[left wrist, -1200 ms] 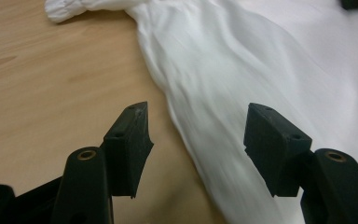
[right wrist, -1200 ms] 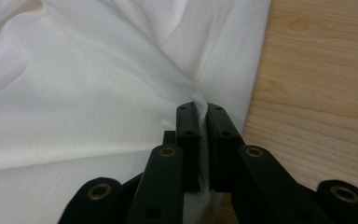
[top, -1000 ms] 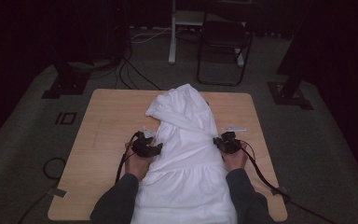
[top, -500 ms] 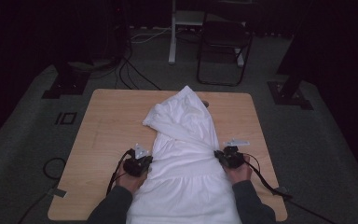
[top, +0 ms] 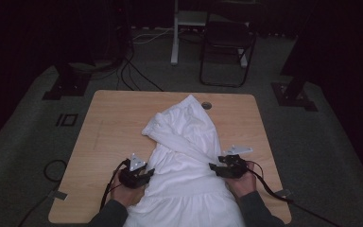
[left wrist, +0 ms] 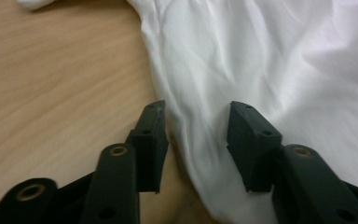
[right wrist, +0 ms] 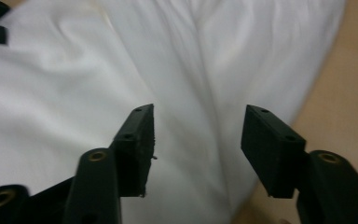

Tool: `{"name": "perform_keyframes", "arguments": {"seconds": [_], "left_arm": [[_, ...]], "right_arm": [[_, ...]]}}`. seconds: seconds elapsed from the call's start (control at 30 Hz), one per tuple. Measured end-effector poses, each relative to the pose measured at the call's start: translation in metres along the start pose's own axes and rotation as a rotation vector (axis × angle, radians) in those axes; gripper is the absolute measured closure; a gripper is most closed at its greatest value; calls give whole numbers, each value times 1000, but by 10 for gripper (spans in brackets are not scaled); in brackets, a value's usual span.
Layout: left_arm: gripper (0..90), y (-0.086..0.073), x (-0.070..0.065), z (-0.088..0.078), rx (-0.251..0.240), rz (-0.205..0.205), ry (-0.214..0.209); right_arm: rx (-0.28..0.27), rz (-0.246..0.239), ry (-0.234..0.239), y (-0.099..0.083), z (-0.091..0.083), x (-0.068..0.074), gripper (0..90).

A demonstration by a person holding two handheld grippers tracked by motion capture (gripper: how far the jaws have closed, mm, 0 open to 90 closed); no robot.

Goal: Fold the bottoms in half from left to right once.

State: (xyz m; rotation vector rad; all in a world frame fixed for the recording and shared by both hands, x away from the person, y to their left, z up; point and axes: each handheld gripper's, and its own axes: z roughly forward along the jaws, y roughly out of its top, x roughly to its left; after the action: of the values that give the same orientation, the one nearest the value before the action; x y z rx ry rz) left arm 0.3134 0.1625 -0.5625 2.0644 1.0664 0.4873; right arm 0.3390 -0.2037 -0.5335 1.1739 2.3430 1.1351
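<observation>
While both hand-held grippers just opened, white garment [top: 184,156] lies dragged nearer.

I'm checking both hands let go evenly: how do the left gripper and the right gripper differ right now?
The left gripper sits at the white garment's left edge, its jaws over cloth and bare table; the right gripper sits at the right edge, its jaws over cloth. The right gripper's jaws stand wider apart. Both have just been opening, with cloth between the jaws but not pinched.
</observation>
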Motion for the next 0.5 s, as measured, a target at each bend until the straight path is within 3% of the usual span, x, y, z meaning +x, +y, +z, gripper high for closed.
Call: {"name": "perform_keyframes", "arguments": {"seconds": [0.13, 0.23, 0.4, 0.47, 0.5], "left_arm": [[527, 7, -4, 10, -14, -7, -1], [506, 9, -11, 13, -13, 24, 9], [488, 7, -16, 12, -12, 40, 24], [476, 7, -18, 11, -9, 44, 26], [474, 7, -18, 11, -9, 44, 26]], "right_arm": [[-6, -67, 17, 29, 21, 7, 386], [0, -113, 34, 46, 39, 18, 369], [27, -178, 41, 61, 69, 33, 353], [46, -188, 9, 64, 79, 32, 449], [46, -188, 9, 64, 79, 32, 449]]}}
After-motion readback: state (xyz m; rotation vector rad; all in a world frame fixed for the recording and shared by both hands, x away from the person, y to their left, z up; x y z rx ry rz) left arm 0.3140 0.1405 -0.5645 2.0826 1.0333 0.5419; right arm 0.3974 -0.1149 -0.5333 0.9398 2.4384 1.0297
